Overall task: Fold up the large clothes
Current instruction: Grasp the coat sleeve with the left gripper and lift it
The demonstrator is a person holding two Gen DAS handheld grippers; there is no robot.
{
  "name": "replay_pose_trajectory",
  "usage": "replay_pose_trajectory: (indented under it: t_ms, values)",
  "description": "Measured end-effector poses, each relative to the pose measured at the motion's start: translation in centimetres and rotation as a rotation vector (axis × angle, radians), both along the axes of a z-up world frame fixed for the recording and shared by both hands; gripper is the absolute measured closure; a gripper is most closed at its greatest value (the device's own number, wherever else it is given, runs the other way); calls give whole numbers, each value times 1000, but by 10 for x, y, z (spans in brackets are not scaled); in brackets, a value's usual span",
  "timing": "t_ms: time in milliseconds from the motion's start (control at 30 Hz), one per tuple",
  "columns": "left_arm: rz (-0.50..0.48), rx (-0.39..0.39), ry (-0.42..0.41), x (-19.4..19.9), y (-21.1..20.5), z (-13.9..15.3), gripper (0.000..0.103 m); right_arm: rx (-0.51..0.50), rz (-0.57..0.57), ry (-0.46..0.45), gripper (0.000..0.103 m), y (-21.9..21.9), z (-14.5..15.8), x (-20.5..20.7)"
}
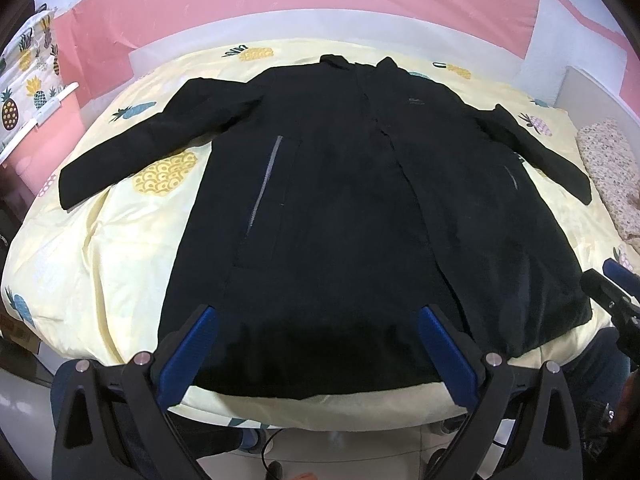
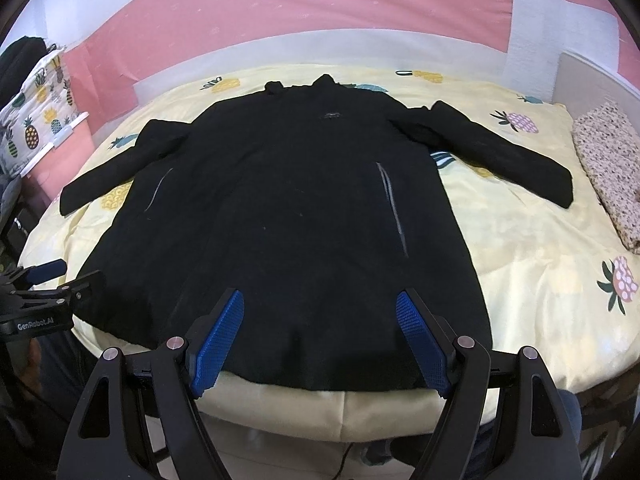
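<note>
A long black coat lies flat and face up on the bed, collar at the far end, both sleeves spread outward, hem at the near edge. It also shows in the right wrist view. My left gripper is open and empty, hovering over the hem left of the coat's front opening. My right gripper is open and empty, hovering over the hem further right. The right gripper also shows at the left wrist view's right edge, and the left gripper at the right wrist view's left edge.
The bed has a pale yellow pineapple-print sheet. A speckled folded cloth lies at its right side by a white headboard. A pink wall runs behind. A pineapple-print cloth on a rack stands at the left.
</note>
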State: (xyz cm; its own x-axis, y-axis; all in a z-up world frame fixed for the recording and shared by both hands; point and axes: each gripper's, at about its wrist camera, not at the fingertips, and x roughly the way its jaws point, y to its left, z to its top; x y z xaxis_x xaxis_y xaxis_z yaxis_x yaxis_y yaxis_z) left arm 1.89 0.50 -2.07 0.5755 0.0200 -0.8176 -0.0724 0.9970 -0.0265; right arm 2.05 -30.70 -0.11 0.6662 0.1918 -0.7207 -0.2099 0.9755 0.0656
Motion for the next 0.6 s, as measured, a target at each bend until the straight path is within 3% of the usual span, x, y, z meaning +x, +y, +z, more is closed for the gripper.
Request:
replay_pose_trajectory:
  t_ms: [300,600]
  values:
    - [61,-16,3,25,31,-9,2,16,67,14,24,19,-3,32]
    - [162,-48,-32,59,85,-16,2,-41,126,8,24,49,-7,66]
